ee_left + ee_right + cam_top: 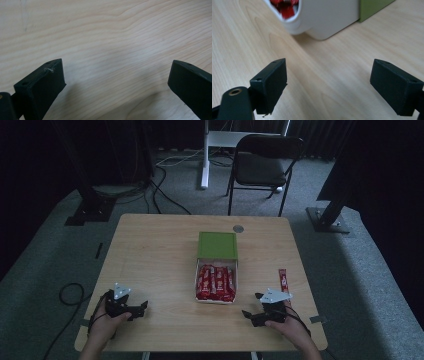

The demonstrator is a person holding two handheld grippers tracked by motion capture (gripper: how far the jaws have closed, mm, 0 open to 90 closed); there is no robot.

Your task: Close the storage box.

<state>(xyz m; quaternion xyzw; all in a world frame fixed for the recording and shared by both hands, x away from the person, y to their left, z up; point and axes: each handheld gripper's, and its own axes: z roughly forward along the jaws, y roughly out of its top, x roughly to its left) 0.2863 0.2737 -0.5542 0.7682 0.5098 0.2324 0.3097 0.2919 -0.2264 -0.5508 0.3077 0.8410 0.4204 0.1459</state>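
Observation:
A white box (239,279) holding several red candy bars (215,283) sits mid-table, its green lid (217,245) lying against its far end. One loose red bar (283,280) lies to the right of the box. My left gripper (140,309) rests near the table's front left, jaws wide apart over bare wood (117,67). My right gripper (250,316) rests at the front right, also open with nothing between its jaws (329,66). In the right gripper view the white box (324,17), the red bars (287,10) and the green lid (374,7) lie just ahead.
A grey round cap (238,228) is set into the table near its far edge. Beyond the table stand a black folding chair (262,162), a white desk leg (205,155), black stand bases (90,210) and cables (165,200) on the carpet.

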